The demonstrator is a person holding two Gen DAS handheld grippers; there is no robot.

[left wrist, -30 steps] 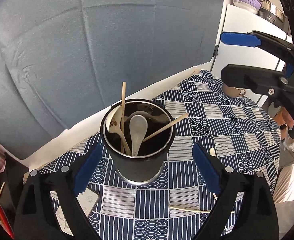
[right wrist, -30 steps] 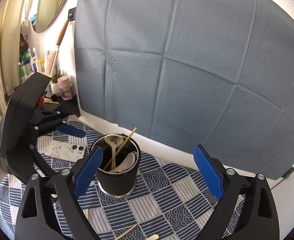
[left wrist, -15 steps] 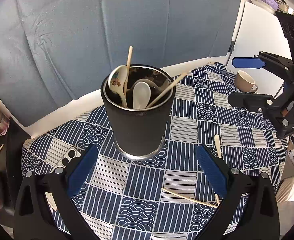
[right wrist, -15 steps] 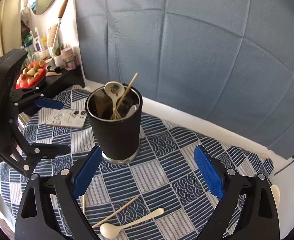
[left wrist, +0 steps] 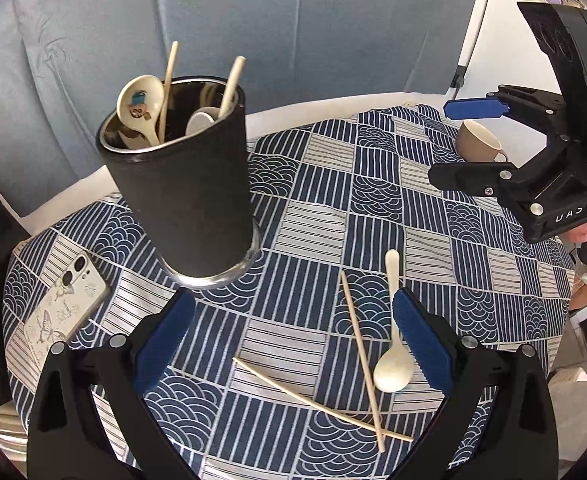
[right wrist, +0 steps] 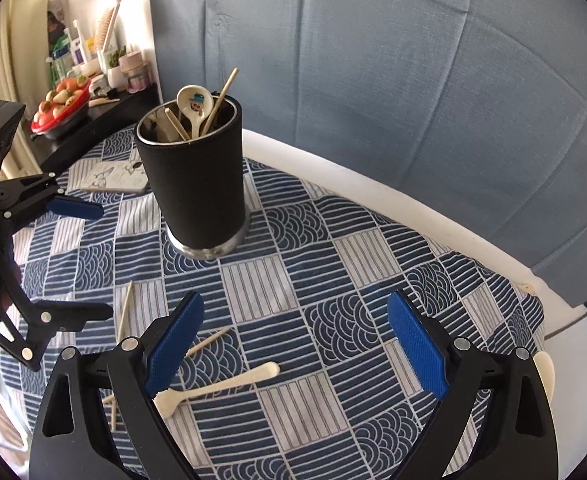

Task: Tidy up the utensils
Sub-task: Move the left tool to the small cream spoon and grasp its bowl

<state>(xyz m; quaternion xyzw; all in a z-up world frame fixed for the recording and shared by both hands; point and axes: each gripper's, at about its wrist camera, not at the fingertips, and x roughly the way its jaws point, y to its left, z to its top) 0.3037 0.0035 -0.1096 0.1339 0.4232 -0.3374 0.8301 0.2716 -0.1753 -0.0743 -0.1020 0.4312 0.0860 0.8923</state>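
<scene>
A black utensil holder (left wrist: 189, 200) (right wrist: 197, 176) stands upright on the patterned tablecloth and holds spoons and chopsticks. A white spoon (left wrist: 393, 344) (right wrist: 217, 388) and two crossed chopsticks (left wrist: 361, 364) (right wrist: 123, 312) lie loose on the cloth nearer to me. My left gripper (left wrist: 293, 344) is open and empty, low over the cloth, with the spoon beside its right finger. My right gripper (right wrist: 297, 348) is open and empty above the cloth, with the spoon near its left finger. Each gripper shows in the other's view, the right one (left wrist: 473, 140) and the left one (right wrist: 77, 260).
A phone (left wrist: 61, 308) (right wrist: 113, 176) lies on the cloth left of the holder. A beige cup (left wrist: 479, 142) stands at the far right. A dark side shelf with a red fruit bowl (right wrist: 59, 110) and jars stands at the left. A blue backdrop hangs behind.
Both grippers have pulled back and down from the holder toward the near part of the table. The loose spoon and chopsticks have come into view. Both stay open.
</scene>
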